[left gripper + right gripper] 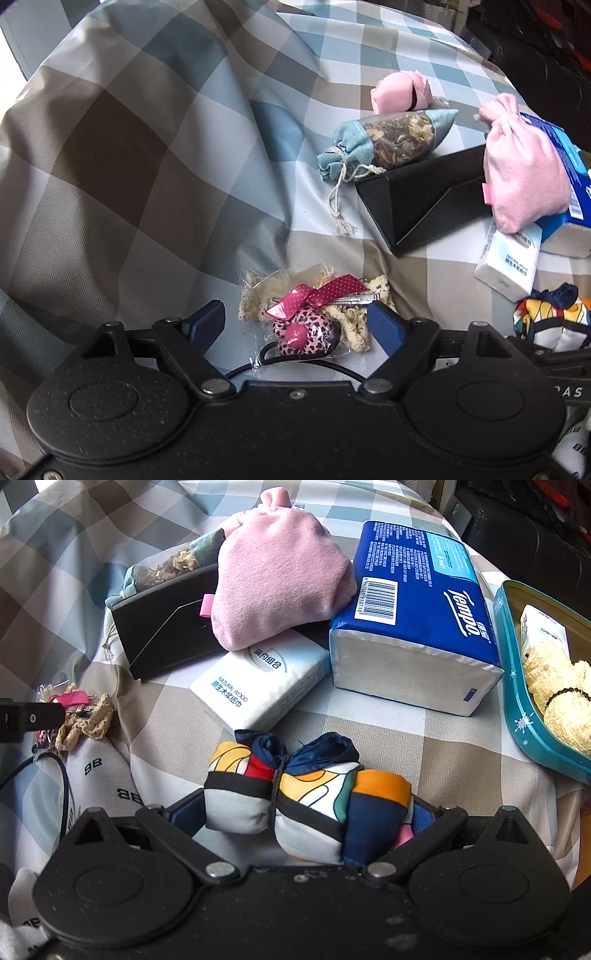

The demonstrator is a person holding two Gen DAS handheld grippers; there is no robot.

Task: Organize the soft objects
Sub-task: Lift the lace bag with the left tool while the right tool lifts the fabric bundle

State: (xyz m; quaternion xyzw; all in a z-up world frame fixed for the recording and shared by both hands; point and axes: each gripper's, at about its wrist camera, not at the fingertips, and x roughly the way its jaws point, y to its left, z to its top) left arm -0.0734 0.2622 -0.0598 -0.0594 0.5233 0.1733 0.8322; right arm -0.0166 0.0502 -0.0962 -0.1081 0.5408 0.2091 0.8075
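Two jaws: left gripper (295,325) apart over hair clip (306,314), right gripper (306,816) clamping scarf bundle (310,797), tin (524,716) rim near.

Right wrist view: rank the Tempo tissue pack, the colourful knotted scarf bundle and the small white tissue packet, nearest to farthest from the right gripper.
1. Colourful knotted scarf bundle, between the jaws of the right gripper.
2. Small white tissue packet, just beyond the bundle, centre.
3. Tempo tissue pack, farther back, to the right.
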